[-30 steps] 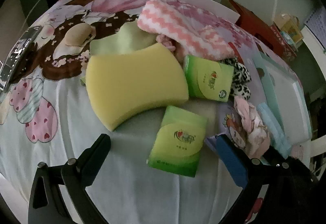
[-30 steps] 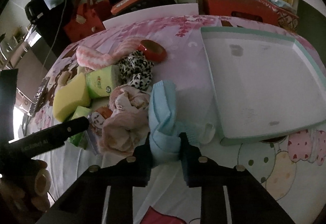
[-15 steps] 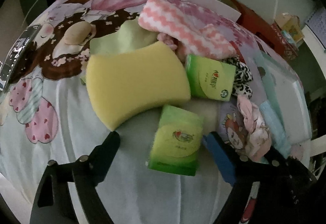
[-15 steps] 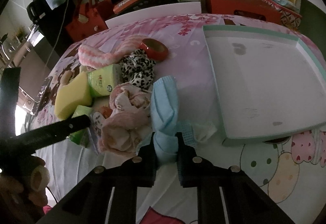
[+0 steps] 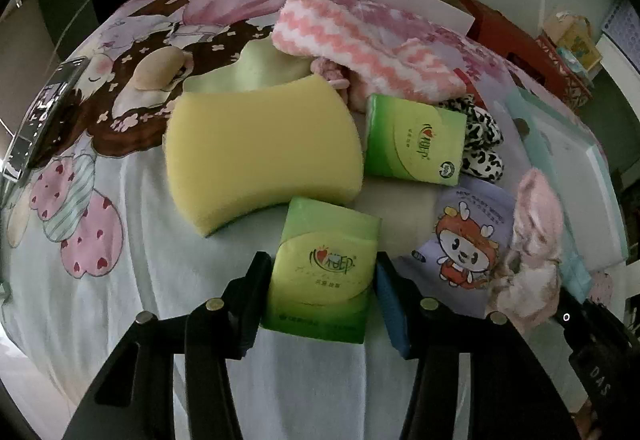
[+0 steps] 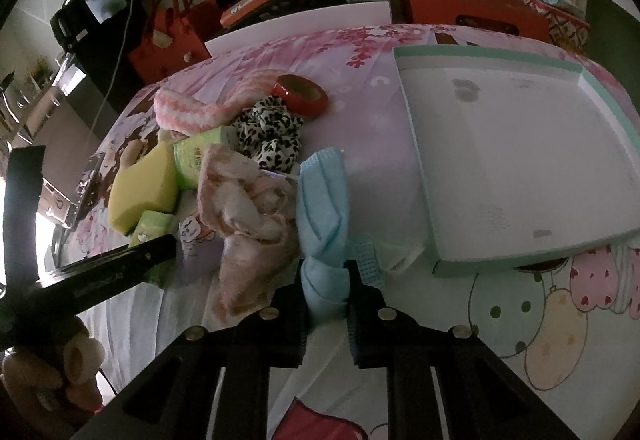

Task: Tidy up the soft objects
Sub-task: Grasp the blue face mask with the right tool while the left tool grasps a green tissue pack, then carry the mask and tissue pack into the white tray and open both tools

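My left gripper [image 5: 320, 292] is closing around the near green tissue pack [image 5: 323, 269]; in its own view both fingers sit against the pack's left and right edges, though I can't be sure from here how hard the pads are pressing yet. The pack lies on the cartoon-print sheet [image 5: 120, 300], just near of the yellow sponge [image 5: 260, 156]. A second green tissue pack [image 5: 416, 140] lies to the right of the sponge, touching a leopard-print scrunchie [image 5: 480, 144] on its far right side. Farther back a pink-and-white zigzag towel [image 5: 360, 44] stretches across the pile. To the right of my held pack is a lilac wipes packet with a cartoon animal [image 5: 464, 240], and beside it a crumpled pale pink cloth [image 5: 532, 248].

From the right wrist view, my right gripper [image 6: 326, 304] is clamped almost fully shut on the near end of a light blue cloth [image 6: 324, 216], which bunches between the fingers and runs away from me over the sheet. The pale pink cloth lies just left of it, touching. To the right, the white tray with a mint-green rim [image 6: 496, 56] sits on the sheet with nothing in it, close to the blue cloth but apart from it. A red tape roll [image 6: 300, 96] rests beyond the scrunchie.
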Available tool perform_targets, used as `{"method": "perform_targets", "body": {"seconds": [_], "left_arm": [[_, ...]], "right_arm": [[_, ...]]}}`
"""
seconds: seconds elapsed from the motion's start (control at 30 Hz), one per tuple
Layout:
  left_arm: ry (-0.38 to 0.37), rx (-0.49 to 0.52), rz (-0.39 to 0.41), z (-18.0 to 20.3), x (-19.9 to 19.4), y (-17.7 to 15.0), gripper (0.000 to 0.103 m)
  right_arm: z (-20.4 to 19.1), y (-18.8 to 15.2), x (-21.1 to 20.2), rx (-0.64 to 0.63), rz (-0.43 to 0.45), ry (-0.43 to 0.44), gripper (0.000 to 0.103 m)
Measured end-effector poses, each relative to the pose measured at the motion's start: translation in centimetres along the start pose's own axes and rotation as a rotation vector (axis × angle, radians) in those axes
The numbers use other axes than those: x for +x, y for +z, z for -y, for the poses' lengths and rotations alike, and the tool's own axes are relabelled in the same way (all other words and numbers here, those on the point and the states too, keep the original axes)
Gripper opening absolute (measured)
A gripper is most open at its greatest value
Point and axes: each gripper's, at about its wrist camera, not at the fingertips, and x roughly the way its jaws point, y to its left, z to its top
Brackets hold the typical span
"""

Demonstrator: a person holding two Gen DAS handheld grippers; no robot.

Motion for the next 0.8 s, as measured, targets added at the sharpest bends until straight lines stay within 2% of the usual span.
{"method": "perform_targets", "body": {"seconds": [0.23,0.4,0.5,0.63,0.8], "left_arm": [[-0.003,0.004,0.025,0.4,-2.5,0.0,0.052],[-0.017,0.043,0.131,2.2,-6.8,1.4,0.052],[-0.051,0.092,0.195,4.4,-9.1,2.4,0.052],[-0.08,0.146,0.231,7.3,-9.9,3.6,0.052],[-0.106,0.196,0.231,11.0,-9.2,5.1,0.052]], "right_arm": [[0.4,0.2,-1.9,0.013,0.05,0.047,0.009],[0.9,1.2,-4.2,0.019,0.115,0.082,0.009],[1.7,2.2,-5.5,0.026,0.144,0.076,0.009],[3.7,3.4,-6.8,0.074,0.183,0.061,0.009],[6.9,4.9,-8.0,0.125,0.229,0.021,0.009]]}}
